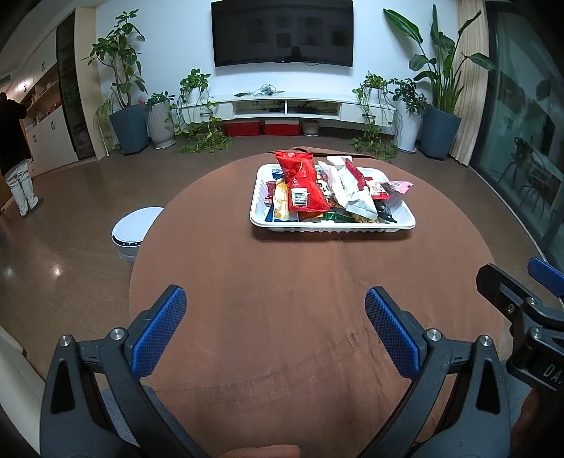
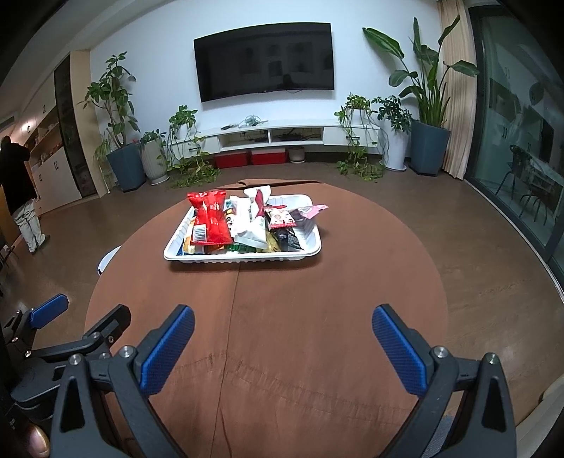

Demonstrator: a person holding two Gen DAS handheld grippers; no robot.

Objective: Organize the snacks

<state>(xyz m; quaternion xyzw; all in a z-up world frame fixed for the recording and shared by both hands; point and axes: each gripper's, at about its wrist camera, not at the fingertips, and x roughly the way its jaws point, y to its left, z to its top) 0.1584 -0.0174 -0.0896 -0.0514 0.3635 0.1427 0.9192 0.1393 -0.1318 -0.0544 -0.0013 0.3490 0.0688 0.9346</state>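
Centrally, a white plastic tray point(image 1: 329, 227) sits on the round table with its brown cloth point(image 1: 282, 299), its long axis running left to right across both wrist views and one long rim facing the grippers. Heaped in the tray are assorted snack packets: a red bag point(image 1: 300, 183) lies toward the tray's left end, its long axis running from the near rim to the far rim and its barcode end toward the near rim; a white-and-maroon packet point(image 1: 349, 185) lies just right of it, angled the same general way and leaning on the pile; a small pink packet point(image 1: 400, 186) overhangs the tray's right rim. Well short of the tray's near rim, the left gripper point(image 1: 275, 334) hangs over bare cloth with its blue-padded fingers point(image 1: 158, 333) spread wide and holding nothing. Right of it, also well apart from the tray, the right gripper point(image 2: 282, 347) is likewise spread wide and empty, its blue pads point(image 2: 398, 352) over the cloth. Beyond the tray's far rim stand a wall-mounted television point(image 1: 282, 33), a low white cabinet point(image 1: 285, 104) and potted plants point(image 1: 121, 88). Left of the tray, past the table's edge, sits a white round bin point(image 1: 132, 229) on the floor.
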